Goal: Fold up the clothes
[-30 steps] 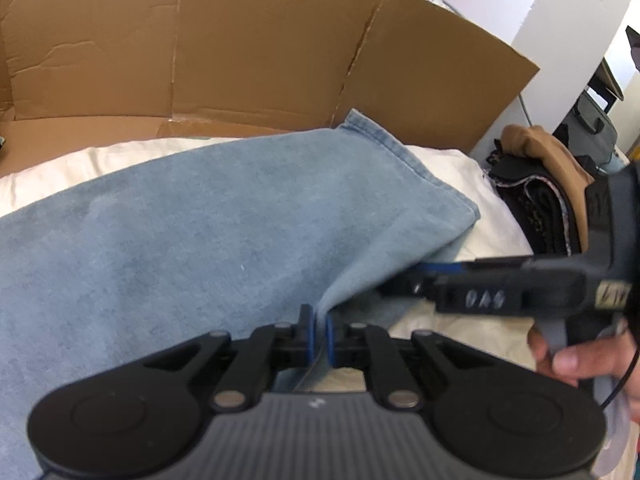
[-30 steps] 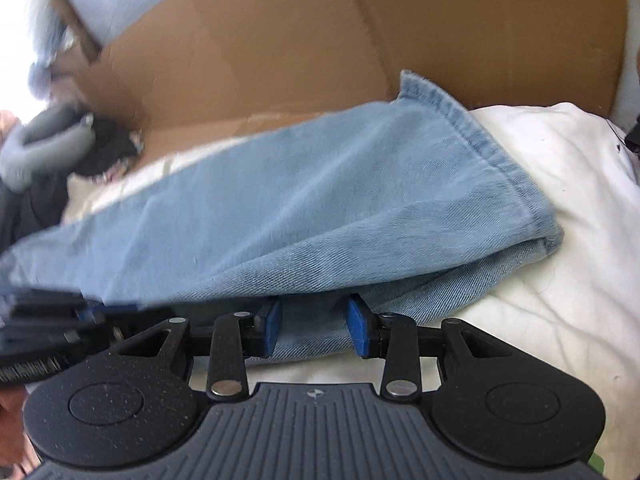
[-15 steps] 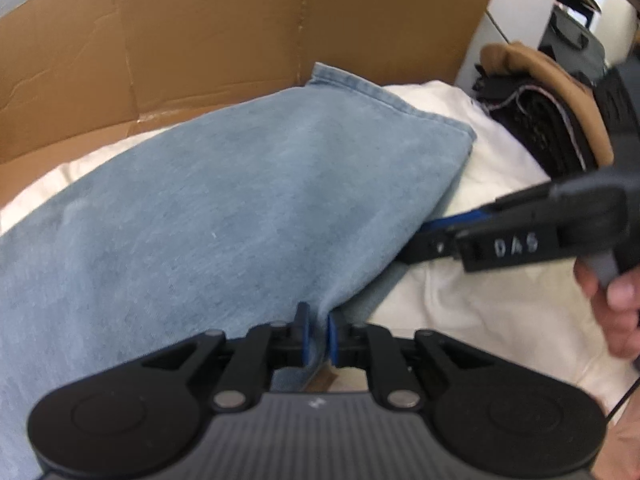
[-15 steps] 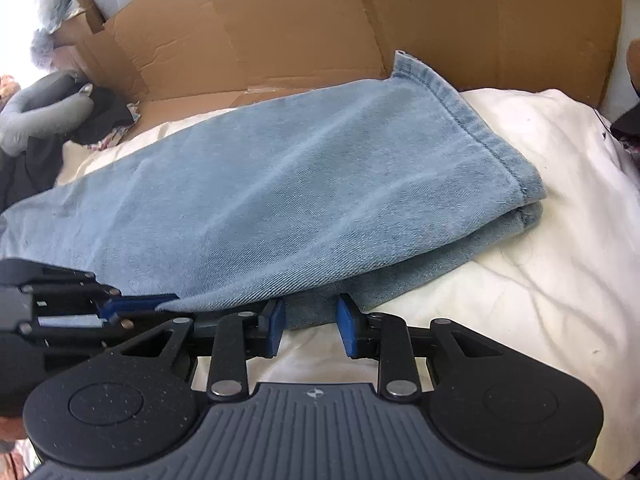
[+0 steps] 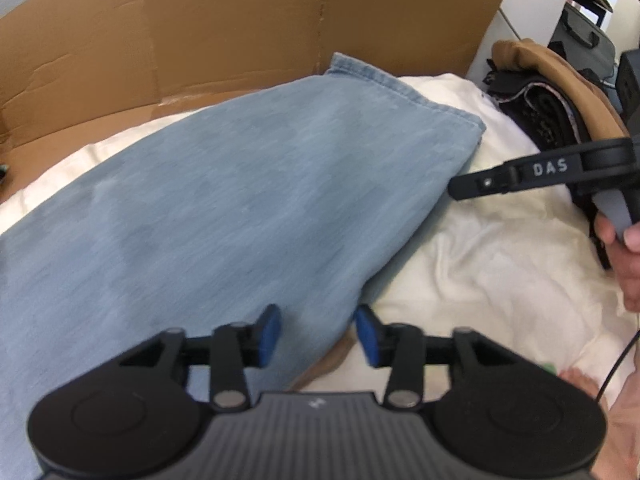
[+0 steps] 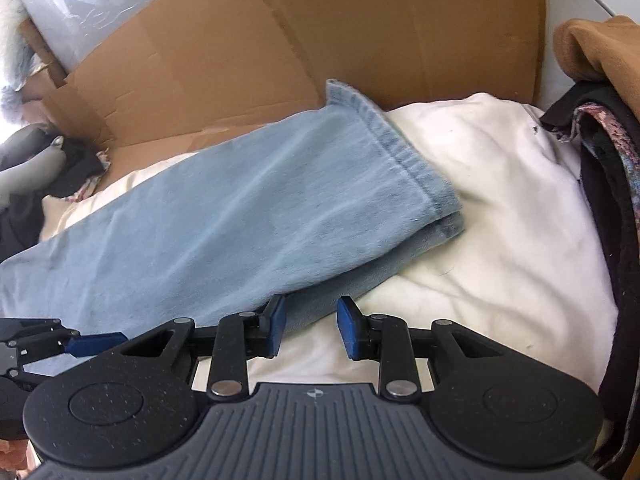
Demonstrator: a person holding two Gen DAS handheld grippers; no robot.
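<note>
The jeans (image 5: 248,200) lie on a white cover (image 5: 500,280) and fill the middle and the left of both frames. One leg is laid on top of the other, so the two hems (image 6: 404,168) meet at the centre right of the right wrist frame, the lower layer showing a little under the upper one. This doubling along the length suits folding: the legs make one long strip. Whether a shorter fold is to come or not, the pictures do not settle.

Behind the jeans, in the upper part of both frames, a cardboard sheet (image 6: 320,40) stands like a wall. At the right edge a pile of dark and brown clothes (image 6: 600,160) is kept apart from the working place.

The left gripper (image 5: 316,334) is at the bottom centre of its frame. Its jaws are spread wide over the near edge of the jeans and pinch nothing; I cannot tell if the pads touch the cloth.

The right gripper (image 6: 310,326) is also spread, at the bottom centre of its frame, with the jeans edge just in front of the pads. It holds nothing.
</note>
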